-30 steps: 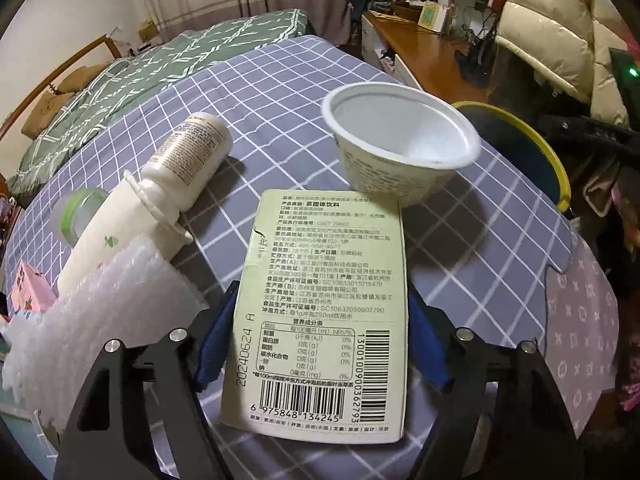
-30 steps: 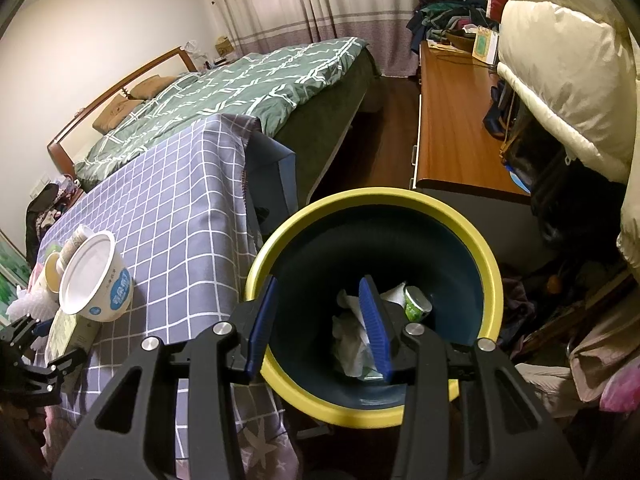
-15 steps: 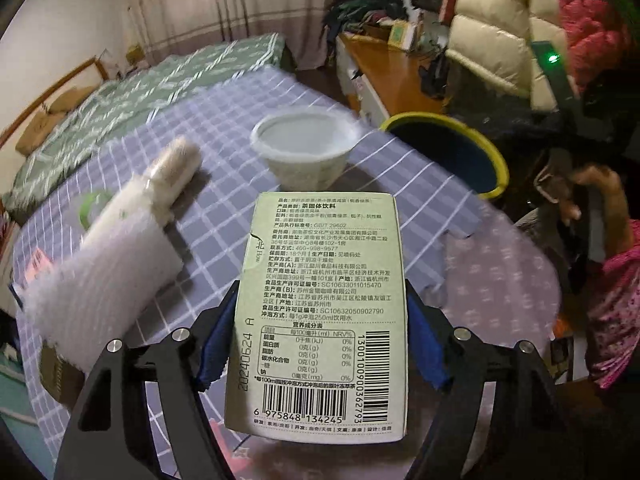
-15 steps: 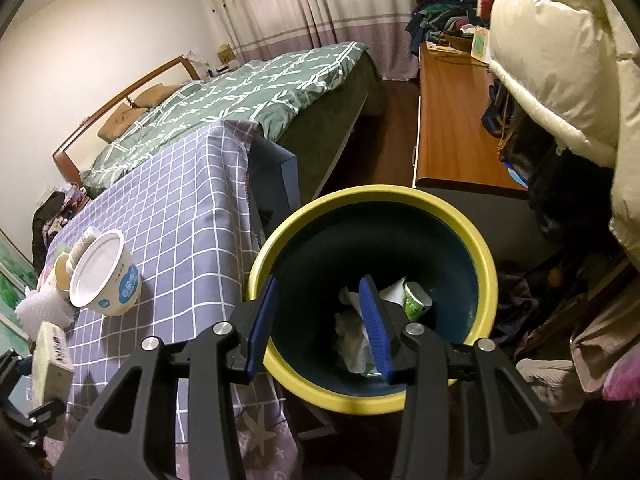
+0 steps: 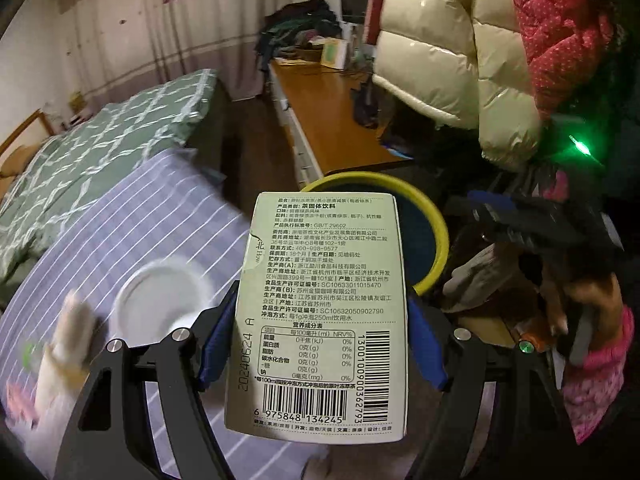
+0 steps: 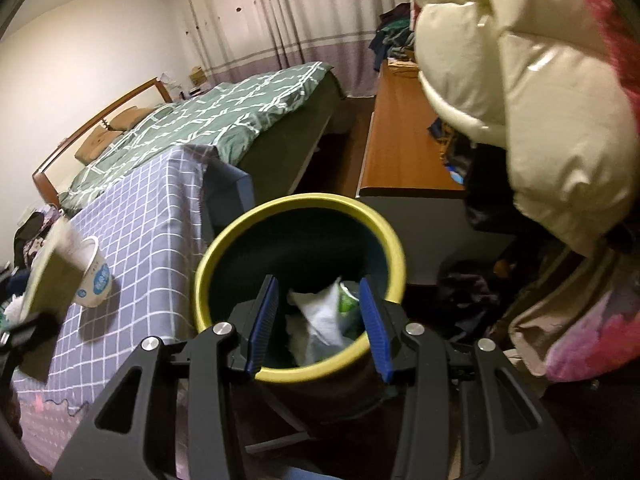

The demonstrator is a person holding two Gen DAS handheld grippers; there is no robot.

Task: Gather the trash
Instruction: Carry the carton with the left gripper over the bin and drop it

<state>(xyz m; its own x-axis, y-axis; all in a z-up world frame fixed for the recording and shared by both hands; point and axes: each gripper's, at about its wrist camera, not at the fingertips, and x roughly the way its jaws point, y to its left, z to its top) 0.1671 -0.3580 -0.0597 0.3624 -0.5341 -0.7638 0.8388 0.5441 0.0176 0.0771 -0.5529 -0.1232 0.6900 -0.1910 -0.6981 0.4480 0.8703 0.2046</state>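
Note:
A pale green printed carton (image 5: 324,312) with barcodes is clamped between the blue pads of my left gripper (image 5: 322,344), lifted above the table edge, with the yellow-rimmed dark bin (image 5: 434,236) behind it. In the right wrist view the same carton (image 6: 48,268) shows blurred at the far left. My right gripper (image 6: 318,320) hangs open over the bin (image 6: 300,208) with nothing between its fingers; crumpled white paper and green trash (image 6: 328,316) lie inside. A white paper cup (image 5: 156,300) stands on the checked tablecloth (image 5: 120,240).
White bottles and foam wrap (image 5: 64,360) lie blurred at the table's left. A wooden desk (image 6: 400,140) and hanging puffy coats (image 6: 520,100) stand beyond the bin, a green bed (image 6: 200,120) behind the table. A person's gloved hand and pink sleeve (image 5: 592,360) hold the other gripper at right.
My left gripper has risen and swung right with the carton, from over the table towards the bin. My right gripper has shifted slightly over the bin, still open.

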